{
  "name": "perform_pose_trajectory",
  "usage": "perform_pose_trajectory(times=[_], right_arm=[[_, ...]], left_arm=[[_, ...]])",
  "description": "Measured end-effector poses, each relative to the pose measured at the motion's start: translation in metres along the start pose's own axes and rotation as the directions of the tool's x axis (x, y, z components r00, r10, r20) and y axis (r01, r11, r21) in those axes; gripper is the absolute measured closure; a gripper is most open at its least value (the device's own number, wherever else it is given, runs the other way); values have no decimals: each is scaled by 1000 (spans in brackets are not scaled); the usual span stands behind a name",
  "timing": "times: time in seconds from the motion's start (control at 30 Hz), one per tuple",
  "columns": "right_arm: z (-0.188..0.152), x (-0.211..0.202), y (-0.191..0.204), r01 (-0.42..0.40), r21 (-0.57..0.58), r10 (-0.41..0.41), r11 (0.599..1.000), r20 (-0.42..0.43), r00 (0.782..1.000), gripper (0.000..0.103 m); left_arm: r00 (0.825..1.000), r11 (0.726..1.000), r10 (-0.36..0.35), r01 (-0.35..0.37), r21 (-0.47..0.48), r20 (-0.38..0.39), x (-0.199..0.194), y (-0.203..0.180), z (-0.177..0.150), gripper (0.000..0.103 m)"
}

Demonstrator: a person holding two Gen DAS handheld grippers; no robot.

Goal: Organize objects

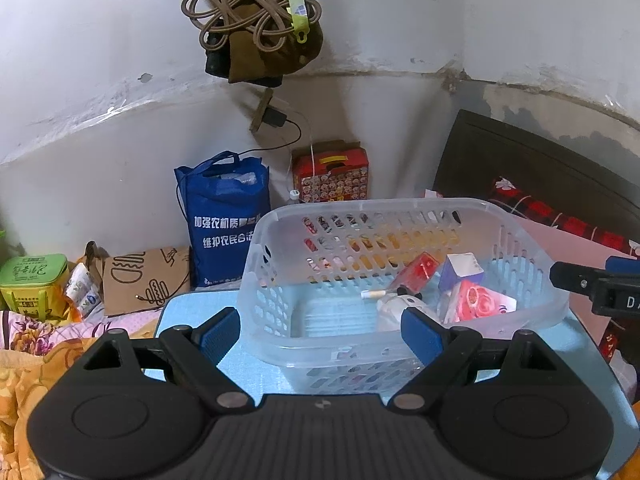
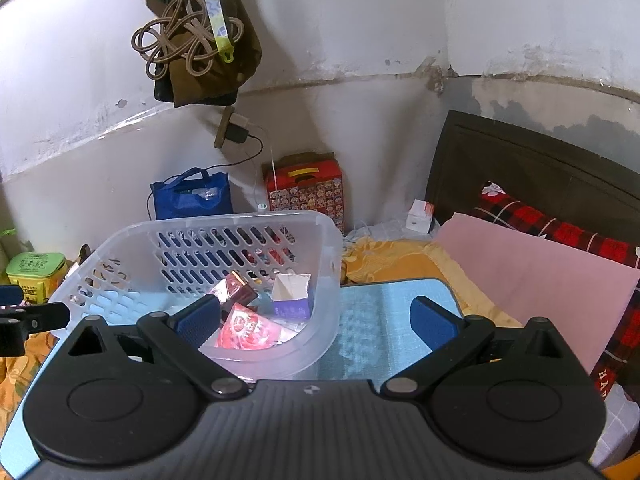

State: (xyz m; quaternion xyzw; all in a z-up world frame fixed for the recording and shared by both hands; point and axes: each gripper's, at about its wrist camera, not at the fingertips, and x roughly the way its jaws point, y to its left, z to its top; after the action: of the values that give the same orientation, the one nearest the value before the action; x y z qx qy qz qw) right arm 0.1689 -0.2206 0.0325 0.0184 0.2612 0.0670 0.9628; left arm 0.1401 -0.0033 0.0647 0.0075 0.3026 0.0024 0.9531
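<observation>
A clear plastic basket (image 1: 520, 240) stands on a light blue mat (image 1: 180, 308); it also shows in the right wrist view (image 2: 328, 240). Inside lie a red packet (image 1: 416, 272), a purple-and-white carton (image 1: 464, 270), a pink tissue pack (image 1: 480, 300), a white bottle (image 1: 394, 308) and a small white tube (image 1: 374, 294). My left gripper (image 1: 322, 334) is open and empty, its jaws straddling the basket's near wall. My right gripper (image 2: 316, 322) is open and empty, over the basket's right corner; its tip shows in the left wrist view (image 1: 576, 280).
A blue tote bag (image 1: 228, 220), a red patterned box (image 1: 332, 178), a cardboard box (image 1: 148, 276) and a green tin (image 1: 34, 280) stand along the wall. A pink sheet (image 2: 532, 280), plaid pillow (image 2: 560, 224) and dark headboard (image 2: 520, 160) lie right. Cords hang above (image 1: 248, 12).
</observation>
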Motion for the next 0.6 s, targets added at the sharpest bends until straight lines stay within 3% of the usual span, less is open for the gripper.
perform_pose_trajectory(times=[0.6], right_arm=[[-1,-1,-4,-4,5,4,1000,-6,1000,0]], left_arm=[[1000,1000,-10,10,3,-4,2,-3,1,13]])
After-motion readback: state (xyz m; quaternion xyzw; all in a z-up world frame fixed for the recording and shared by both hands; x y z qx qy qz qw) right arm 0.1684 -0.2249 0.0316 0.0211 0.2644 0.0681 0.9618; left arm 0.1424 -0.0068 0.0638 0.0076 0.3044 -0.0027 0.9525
